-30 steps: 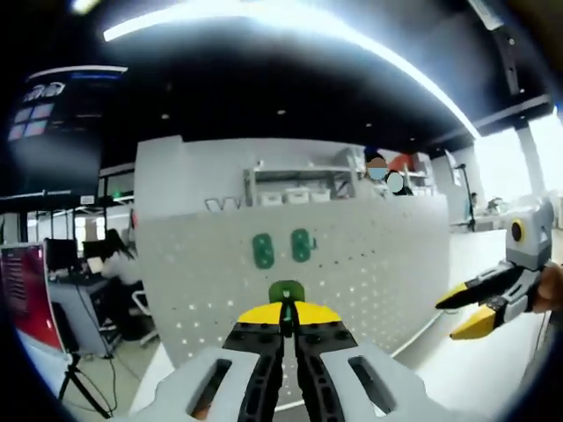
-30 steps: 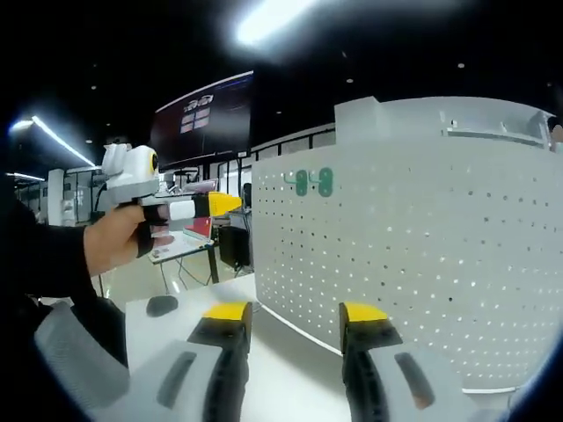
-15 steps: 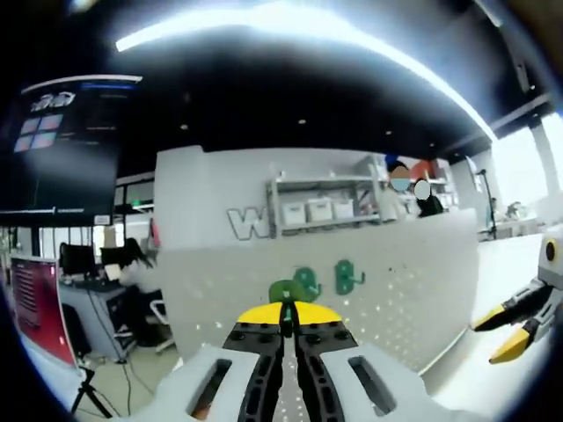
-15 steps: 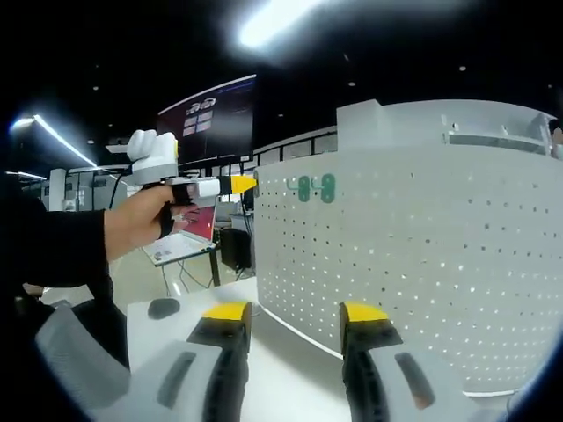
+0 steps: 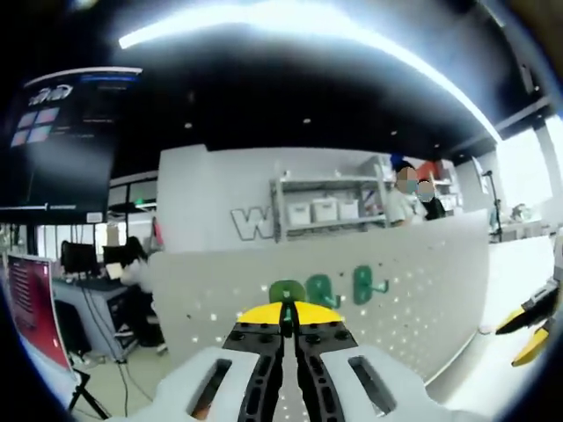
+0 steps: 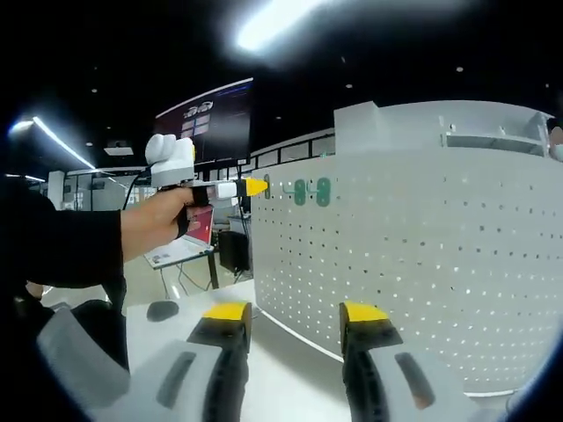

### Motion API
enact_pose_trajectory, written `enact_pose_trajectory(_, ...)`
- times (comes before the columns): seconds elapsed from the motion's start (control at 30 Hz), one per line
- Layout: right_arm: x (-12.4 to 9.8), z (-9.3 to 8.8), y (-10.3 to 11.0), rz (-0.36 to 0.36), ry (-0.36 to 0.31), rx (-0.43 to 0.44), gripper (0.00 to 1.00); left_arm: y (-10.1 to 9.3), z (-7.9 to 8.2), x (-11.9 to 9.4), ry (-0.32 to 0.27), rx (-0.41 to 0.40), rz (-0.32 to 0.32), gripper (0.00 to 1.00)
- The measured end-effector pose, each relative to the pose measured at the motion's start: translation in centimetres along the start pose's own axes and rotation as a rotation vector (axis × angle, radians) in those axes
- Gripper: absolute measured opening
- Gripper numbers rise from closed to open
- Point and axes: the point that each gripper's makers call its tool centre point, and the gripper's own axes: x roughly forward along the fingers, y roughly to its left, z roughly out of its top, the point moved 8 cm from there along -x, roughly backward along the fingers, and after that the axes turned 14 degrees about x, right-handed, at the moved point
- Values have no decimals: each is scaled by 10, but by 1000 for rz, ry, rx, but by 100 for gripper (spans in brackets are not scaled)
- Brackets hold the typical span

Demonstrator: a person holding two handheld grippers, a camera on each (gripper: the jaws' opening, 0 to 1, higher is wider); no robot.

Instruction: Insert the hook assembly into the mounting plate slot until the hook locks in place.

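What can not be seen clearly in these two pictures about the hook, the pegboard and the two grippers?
- Green hook in the left gripper: left gripper view, its lower part is hidden between the shut jaws.
- Hook tip against the pegboard: right gripper view, too small to tell if it is in a hole.
- Two mounted green hooks: blurred, their seating is unclear.
- Right gripper: in the left gripper view, cut off by the right edge.

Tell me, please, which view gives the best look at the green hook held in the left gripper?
The left gripper view shows it best: the green hook sits dead centre, pinched between the shut yellow tips of the left gripper, in front of the pegboard. In the right gripper view, the left gripper appears side-on near the pegboard's edge, its hook too small to make out.
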Motion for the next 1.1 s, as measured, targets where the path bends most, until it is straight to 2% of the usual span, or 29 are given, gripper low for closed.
enact_pose_trajectory(0.53,-1,0,-3,-3,3,14,38,9,-11,22,12,6,24,3)
enact_pose_trajectory(1.1,1,-3,-4,-2,16,20,38,15,-14,32,11,4,28,3)
